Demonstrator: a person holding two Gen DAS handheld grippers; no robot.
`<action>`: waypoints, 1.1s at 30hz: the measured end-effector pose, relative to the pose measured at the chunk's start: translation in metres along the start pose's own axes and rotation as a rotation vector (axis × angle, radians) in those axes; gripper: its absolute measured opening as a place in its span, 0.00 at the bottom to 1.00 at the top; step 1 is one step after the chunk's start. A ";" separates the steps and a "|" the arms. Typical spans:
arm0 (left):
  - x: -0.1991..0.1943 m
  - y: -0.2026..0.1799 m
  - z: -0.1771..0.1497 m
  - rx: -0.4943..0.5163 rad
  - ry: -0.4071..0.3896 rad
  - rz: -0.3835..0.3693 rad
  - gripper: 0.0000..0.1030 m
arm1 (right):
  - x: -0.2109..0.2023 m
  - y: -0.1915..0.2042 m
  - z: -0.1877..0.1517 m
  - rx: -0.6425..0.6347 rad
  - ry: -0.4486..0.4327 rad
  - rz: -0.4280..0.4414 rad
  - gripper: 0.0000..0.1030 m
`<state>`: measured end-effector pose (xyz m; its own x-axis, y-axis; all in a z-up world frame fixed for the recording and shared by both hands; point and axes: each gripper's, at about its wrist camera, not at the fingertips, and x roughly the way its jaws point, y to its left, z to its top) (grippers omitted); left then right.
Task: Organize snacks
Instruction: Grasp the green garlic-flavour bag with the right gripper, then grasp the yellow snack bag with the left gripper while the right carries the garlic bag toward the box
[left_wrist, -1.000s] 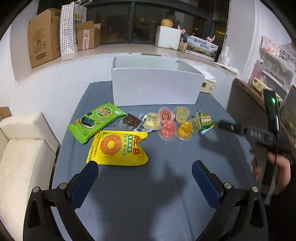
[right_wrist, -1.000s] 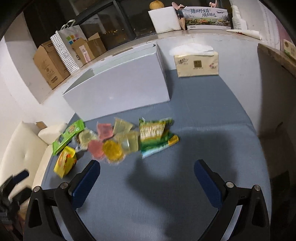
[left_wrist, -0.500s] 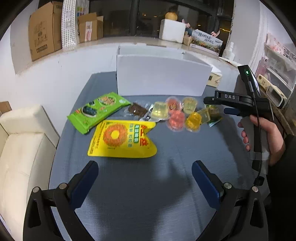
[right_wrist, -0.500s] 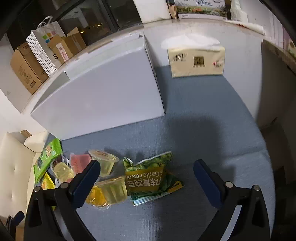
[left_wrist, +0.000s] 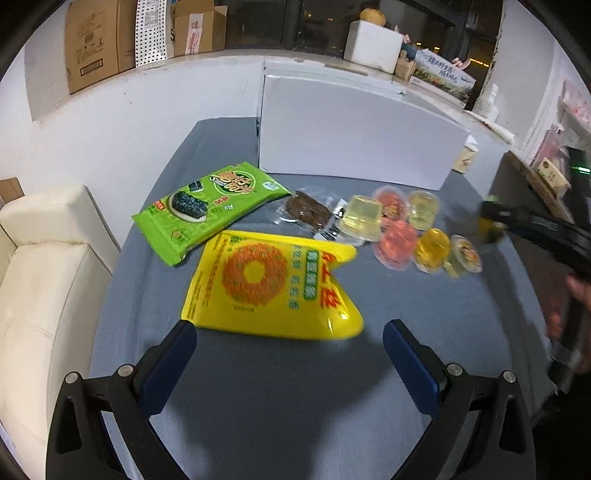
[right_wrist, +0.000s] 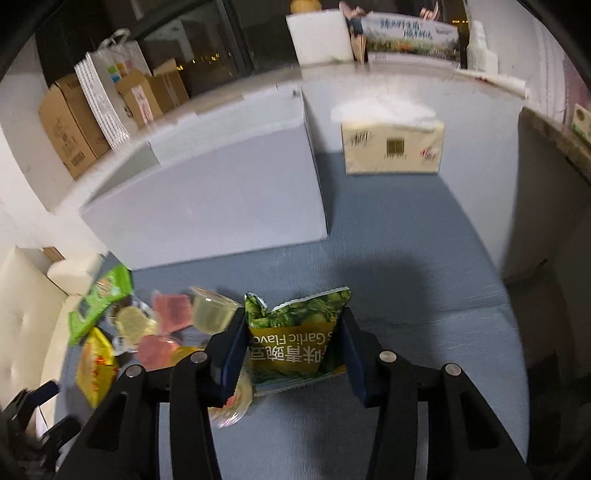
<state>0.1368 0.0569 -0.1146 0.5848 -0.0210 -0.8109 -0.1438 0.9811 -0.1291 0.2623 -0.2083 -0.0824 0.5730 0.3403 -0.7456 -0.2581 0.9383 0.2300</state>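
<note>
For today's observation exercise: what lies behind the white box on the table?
Behind the white box runs a ledge with cardboard boxes and a dotted paper bag. The tissue pack stands beside it. The box hides the tabletop directly behind.

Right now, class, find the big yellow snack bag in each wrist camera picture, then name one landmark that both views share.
Left wrist view: the yellow snack bag lies flat at centre, just beyond the open left gripper.
Right wrist view: it shows small at the lower left edge, left of the jelly cups.
Shared landmark: the white box at the back of the table.
</note>
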 end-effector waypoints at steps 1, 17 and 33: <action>0.005 0.000 0.003 0.001 0.005 0.001 1.00 | -0.006 -0.001 0.002 -0.001 -0.010 0.006 0.50; 0.048 -0.003 0.019 0.046 0.028 0.039 0.71 | -0.070 0.018 -0.042 -0.004 -0.060 0.122 0.50; -0.032 -0.018 -0.003 0.102 -0.086 -0.116 0.17 | -0.095 0.051 -0.050 -0.065 -0.105 0.183 0.50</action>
<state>0.1180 0.0397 -0.0878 0.6593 -0.1232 -0.7417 0.0076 0.9875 -0.1572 0.1562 -0.1957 -0.0310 0.5888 0.5126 -0.6250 -0.4131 0.8554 0.3124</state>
